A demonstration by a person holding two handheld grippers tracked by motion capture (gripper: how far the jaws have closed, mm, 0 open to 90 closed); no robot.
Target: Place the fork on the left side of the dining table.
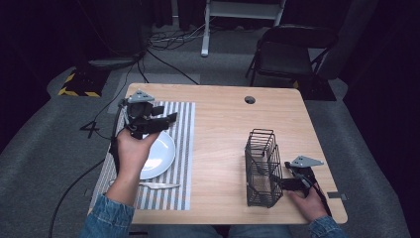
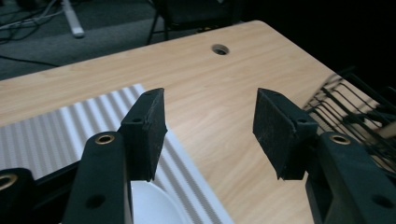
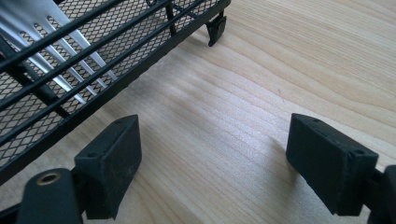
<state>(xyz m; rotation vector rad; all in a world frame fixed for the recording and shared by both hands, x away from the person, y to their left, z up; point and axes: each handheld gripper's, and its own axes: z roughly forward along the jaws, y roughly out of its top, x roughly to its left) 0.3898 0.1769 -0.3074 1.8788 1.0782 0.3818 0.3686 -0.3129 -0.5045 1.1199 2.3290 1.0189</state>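
A white plate [image 1: 159, 154] lies on a grey striped placemat [image 1: 183, 129] at the table's left. A knife [image 1: 159, 185] rests on the mat just in front of the plate. My left gripper [image 1: 166, 120] hovers over the plate's far edge, open and empty; its own view shows the jaws apart above the placemat [image 2: 56, 133] and the plate's rim [image 2: 149, 205]. A black wire cutlery basket [image 1: 263, 167] stands at the right with a fork [image 3: 56, 44] inside. My right gripper [image 1: 283, 183] is open, low beside the basket's near right corner.
The wooden table [image 1: 223, 124] has a cable hole [image 1: 250, 99] near its far edge. A black folding chair [image 1: 289, 52] and floor cables lie beyond the table. Bare wood spans the space between placemat and basket.
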